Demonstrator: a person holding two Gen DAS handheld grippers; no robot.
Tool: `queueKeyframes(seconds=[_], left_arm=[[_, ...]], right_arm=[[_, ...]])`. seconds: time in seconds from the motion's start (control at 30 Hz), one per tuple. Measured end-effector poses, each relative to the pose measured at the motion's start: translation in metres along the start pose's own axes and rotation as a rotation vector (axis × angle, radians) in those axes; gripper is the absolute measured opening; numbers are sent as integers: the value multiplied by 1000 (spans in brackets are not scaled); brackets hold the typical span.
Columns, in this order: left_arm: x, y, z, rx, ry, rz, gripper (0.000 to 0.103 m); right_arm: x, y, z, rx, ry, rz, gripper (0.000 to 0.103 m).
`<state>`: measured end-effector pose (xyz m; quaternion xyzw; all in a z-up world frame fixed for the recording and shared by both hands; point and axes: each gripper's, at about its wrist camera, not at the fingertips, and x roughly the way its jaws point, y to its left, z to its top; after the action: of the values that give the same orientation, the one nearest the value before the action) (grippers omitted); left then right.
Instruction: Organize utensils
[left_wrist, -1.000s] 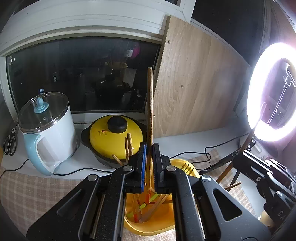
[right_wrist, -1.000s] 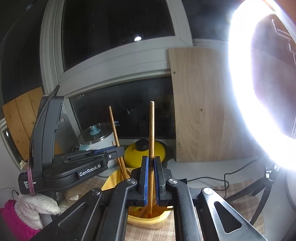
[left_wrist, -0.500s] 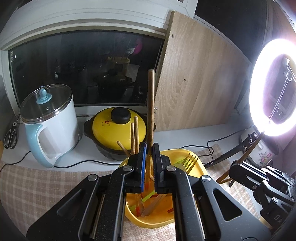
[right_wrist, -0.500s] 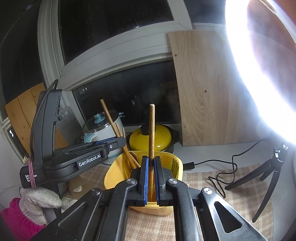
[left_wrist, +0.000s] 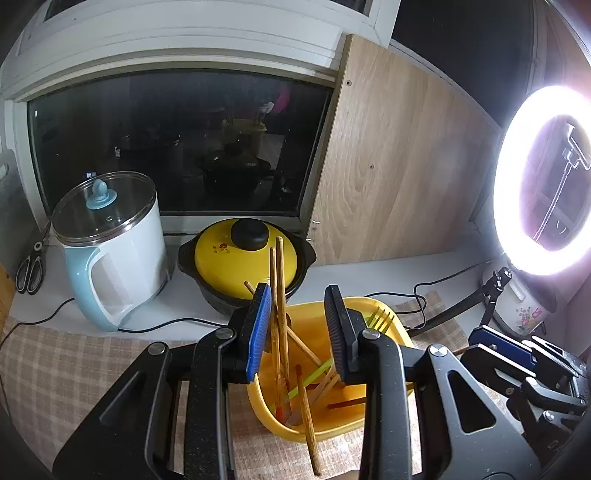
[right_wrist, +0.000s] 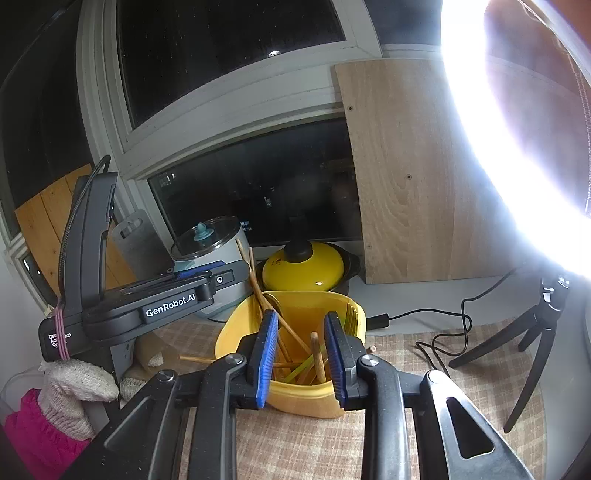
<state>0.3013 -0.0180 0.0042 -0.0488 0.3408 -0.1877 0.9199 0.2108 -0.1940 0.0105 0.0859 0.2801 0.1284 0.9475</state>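
Now both fingers (left_wrist: 299, 326) (right_wrist: 301, 352) just parted, empty – wooden chopsticks (left_wrist: 277, 295) lean in yellow tub (right_wrist: 236, 332)

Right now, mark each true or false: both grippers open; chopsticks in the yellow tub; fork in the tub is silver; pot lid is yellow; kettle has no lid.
1. Both grippers open: true. The left gripper and right gripper have just been opening, nothing pinched.
2. Chopsticks stand in the yellow tub: true.
3. Fork is silver: false, it is yellow-green.
4. Pot lid is yellow: true.
5. Kettle has no lid: false, a glass lid sits on it.
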Motion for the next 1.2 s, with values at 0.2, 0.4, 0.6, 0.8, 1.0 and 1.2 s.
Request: queueKeyframes(seconds=[0.2,0.4,0.6,0.8,1.0,1.2], left_arm=[[-14,-1,-2,3,-12,11,30],[-38,-2,-6,7,-41,23,37],[-68,-11,-17,29,-75,32,38],[-105,-22,-33,33,-107,37,58],[-138,-33,-51,29,-117,47,72],[-162,-48,-72,47,-110,56,81]], right_arm=[[-14,4,-2,-11,-10,11,27],[-33,7,-5,-10,-21,31,29],[-57,8,-9,-14,-46,39,35],[-83,8,-17,-24,-67,27,44],[-109,4,-29,-23,-78,17,61],[-130,-4,-40,8,-86,5,78]])
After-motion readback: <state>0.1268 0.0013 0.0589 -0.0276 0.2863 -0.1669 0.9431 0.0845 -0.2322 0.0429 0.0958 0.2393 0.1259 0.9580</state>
